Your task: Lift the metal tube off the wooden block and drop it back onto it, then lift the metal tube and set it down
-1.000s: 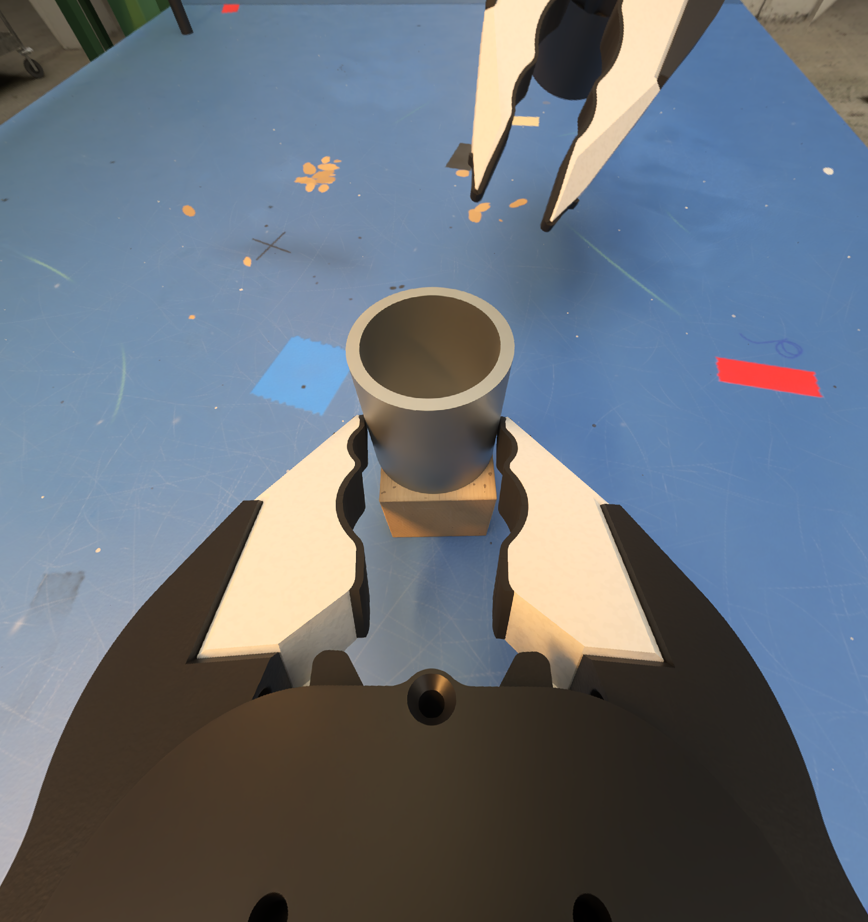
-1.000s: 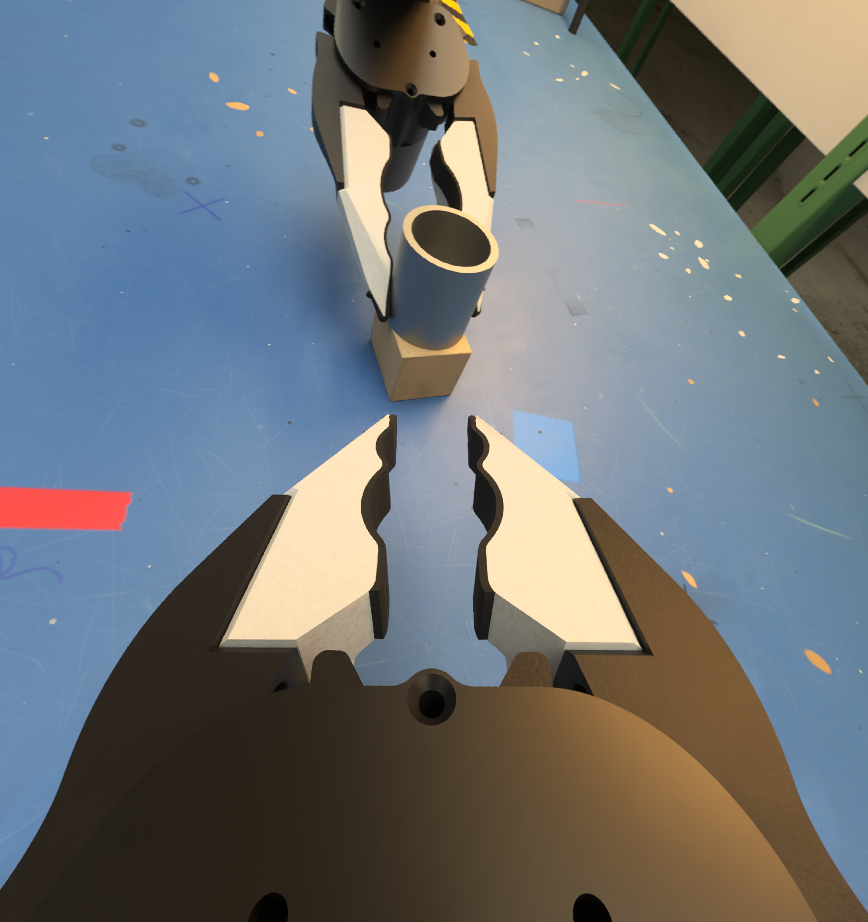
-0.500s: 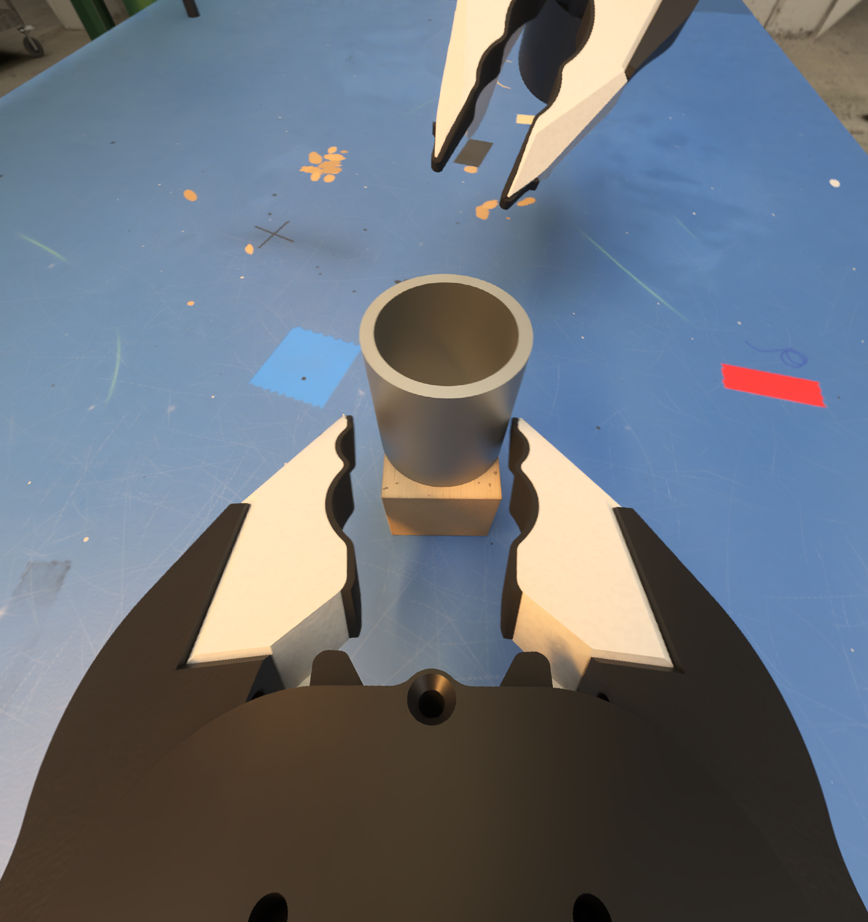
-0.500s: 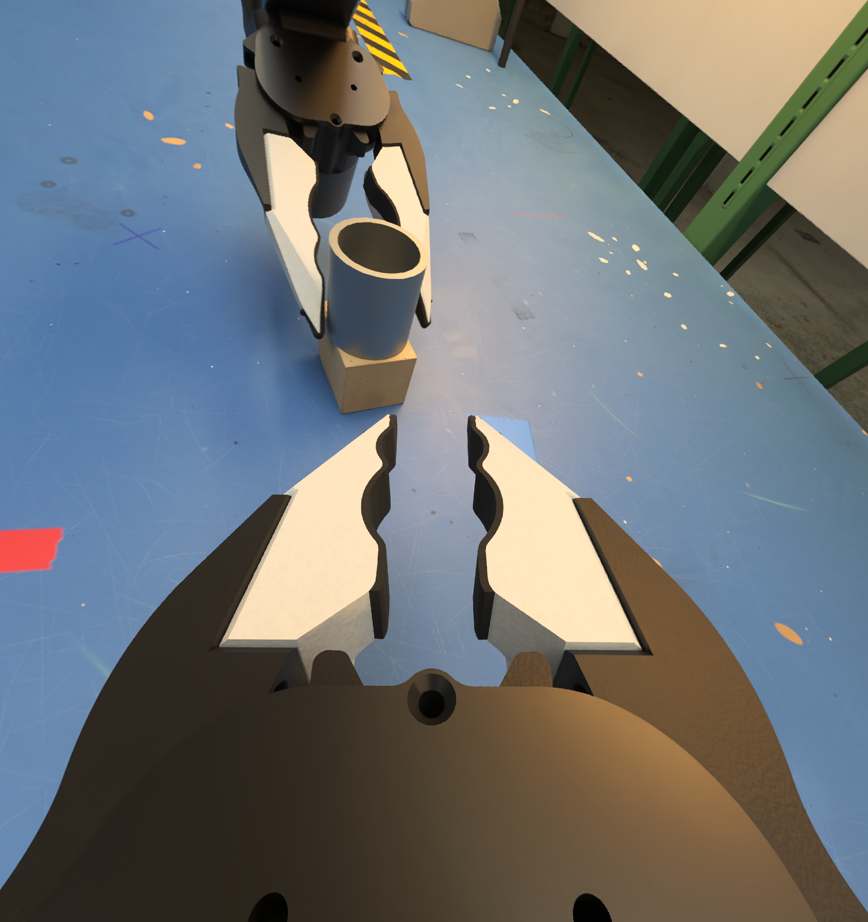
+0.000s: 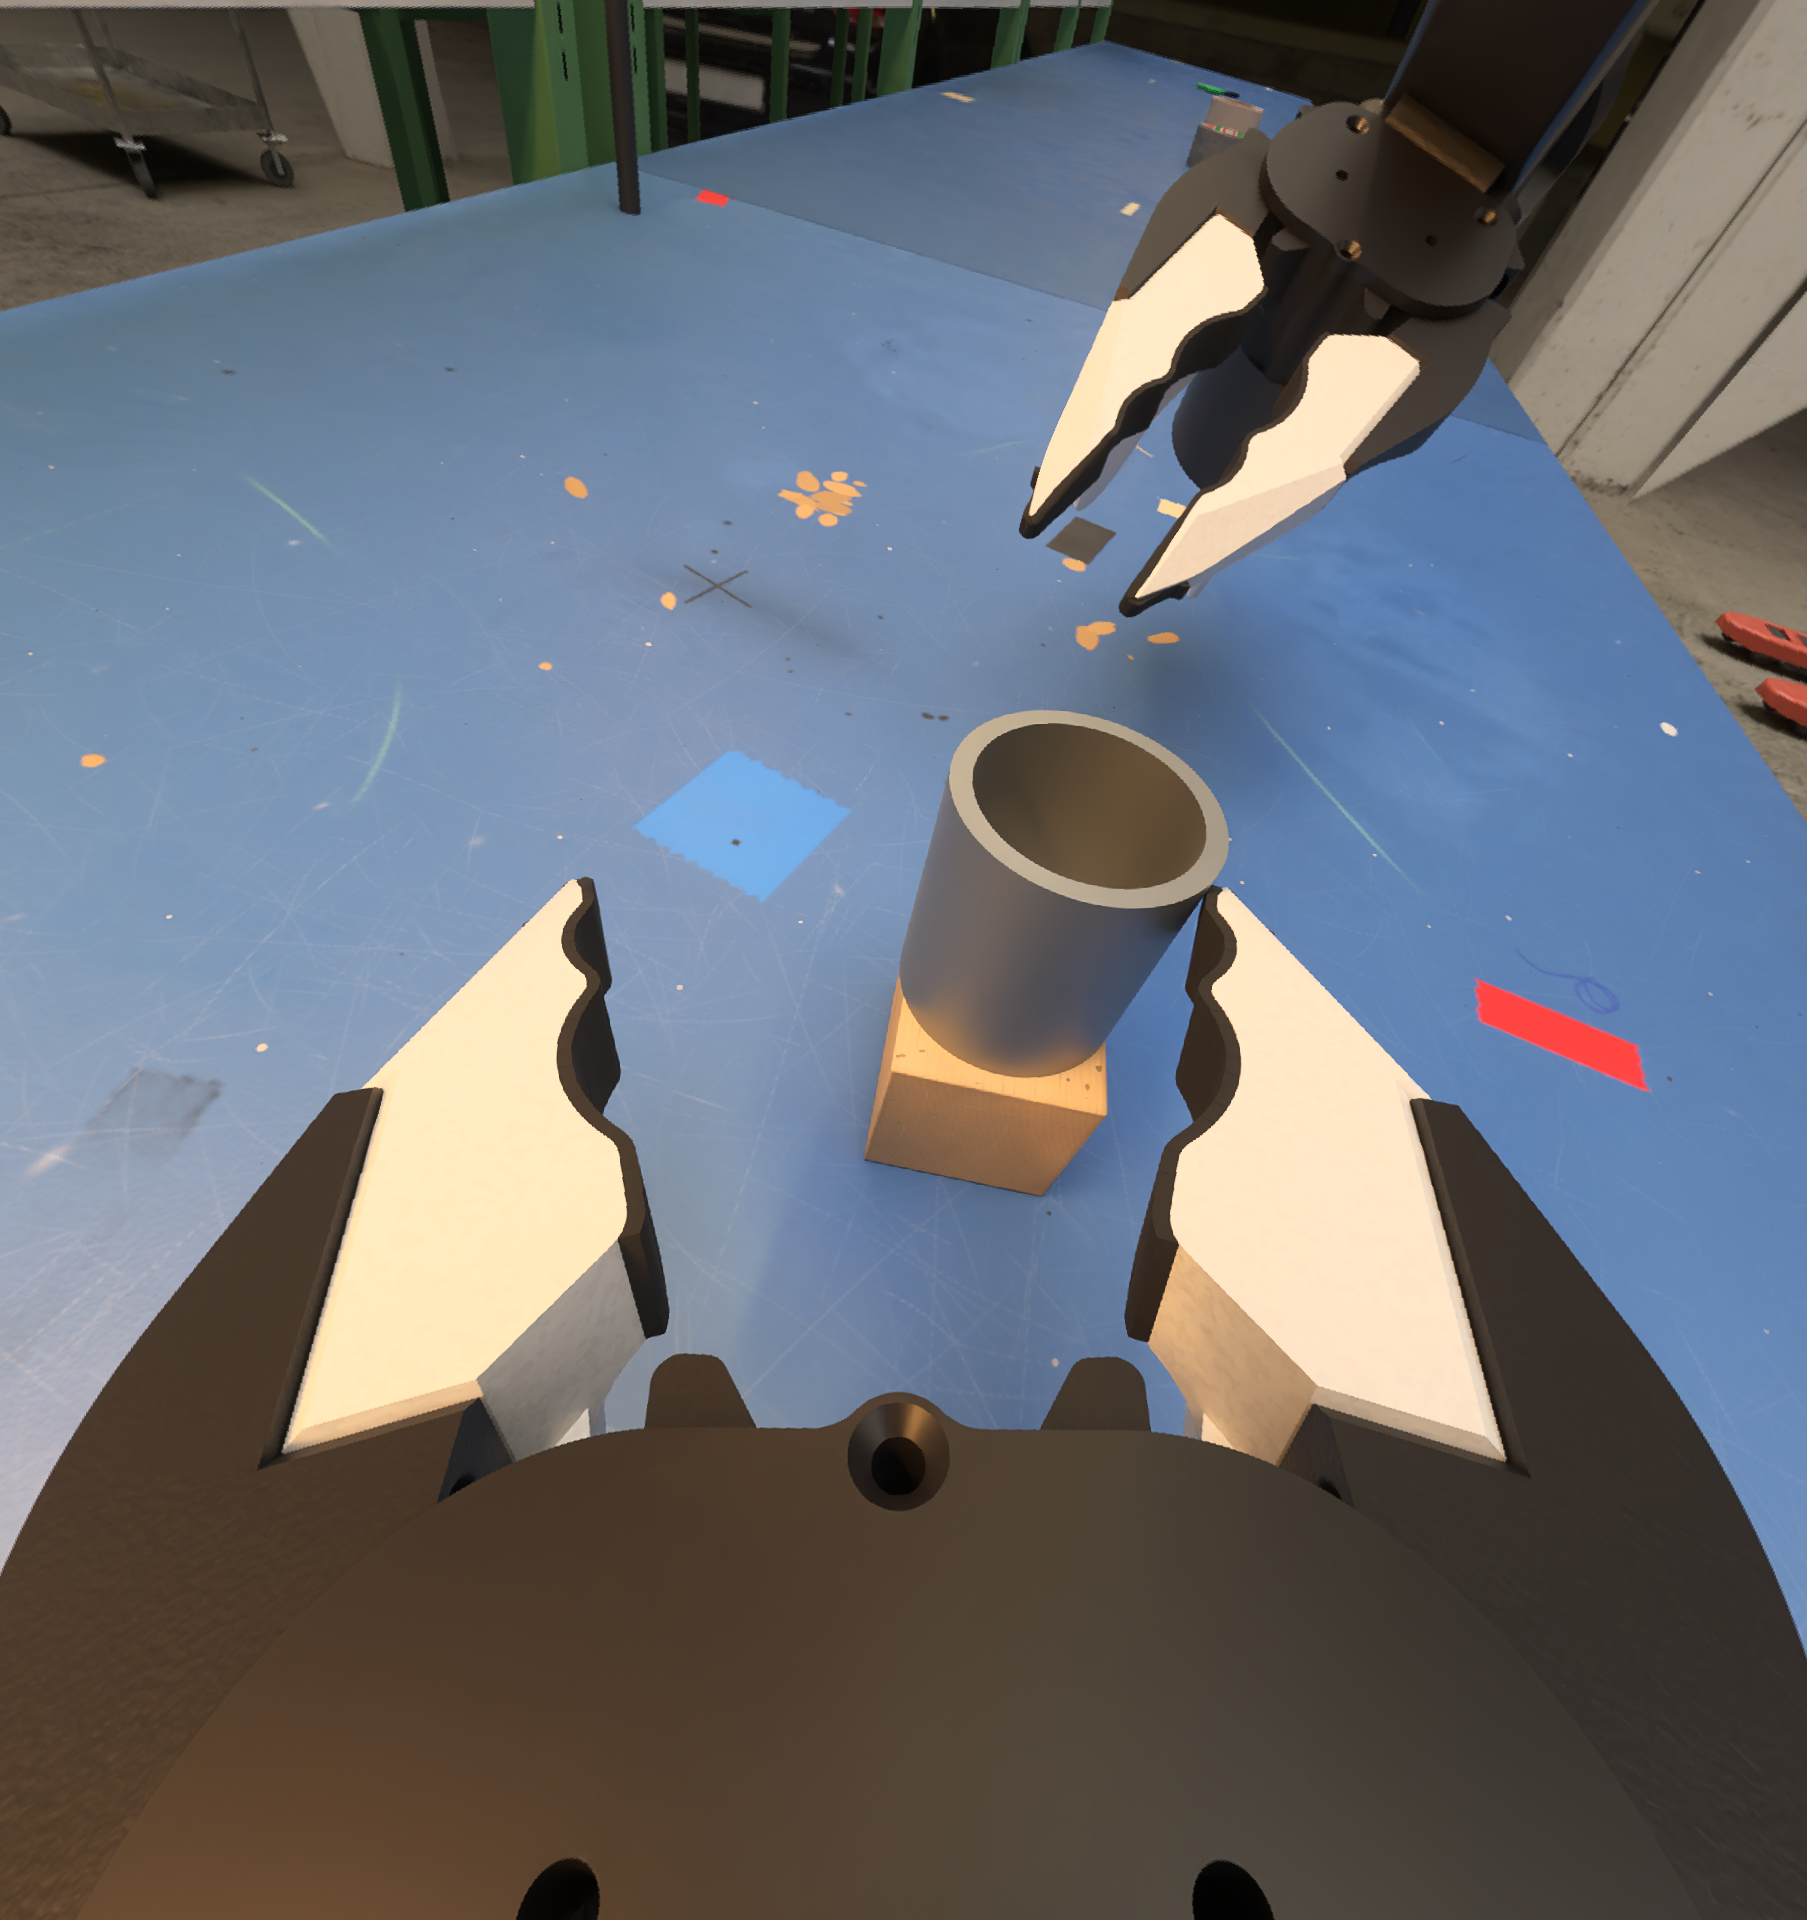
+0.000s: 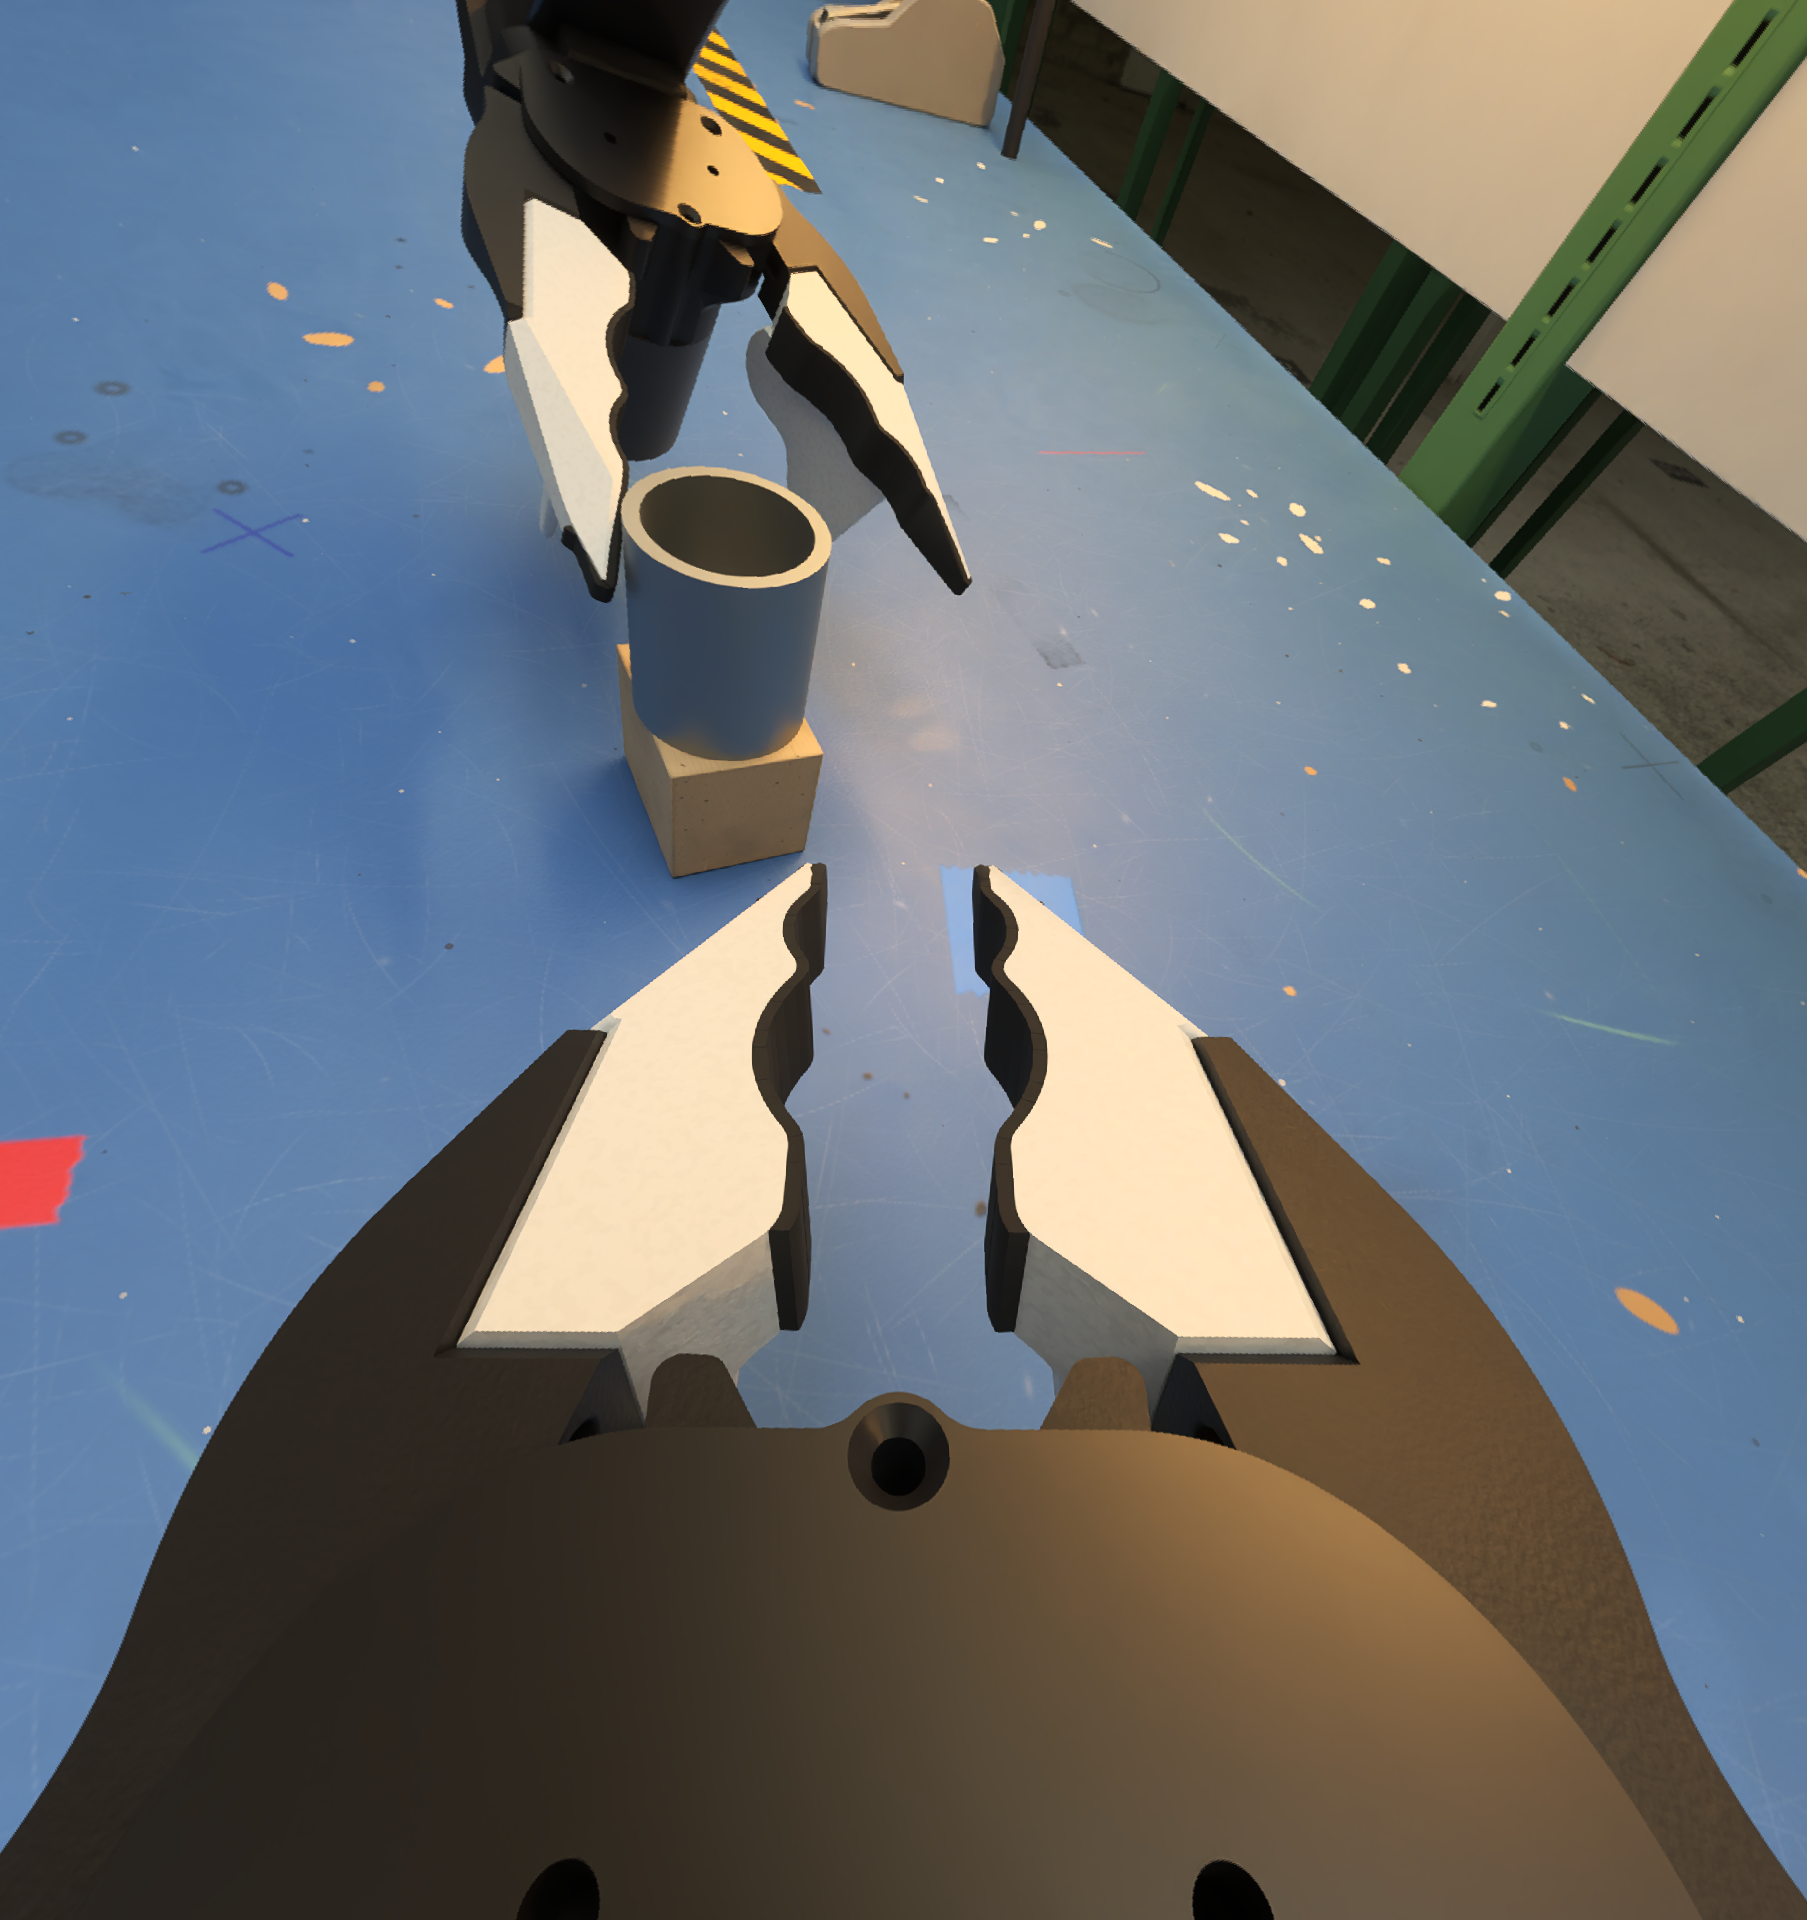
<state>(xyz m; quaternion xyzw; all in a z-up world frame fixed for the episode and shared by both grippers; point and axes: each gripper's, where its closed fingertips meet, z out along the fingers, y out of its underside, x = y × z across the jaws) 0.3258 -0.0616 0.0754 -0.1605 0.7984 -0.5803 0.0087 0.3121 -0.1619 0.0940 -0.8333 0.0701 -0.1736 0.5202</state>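
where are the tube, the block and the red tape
tube (image 5: 1024, 966), left wrist view, on its grey outer wall
block (image 5: 982, 1127), left wrist view, on its front face
red tape (image 5: 1559, 1034), left wrist view, on the middle of the strip

No legible text or numbers, only unlettered tape patches and pen crosses
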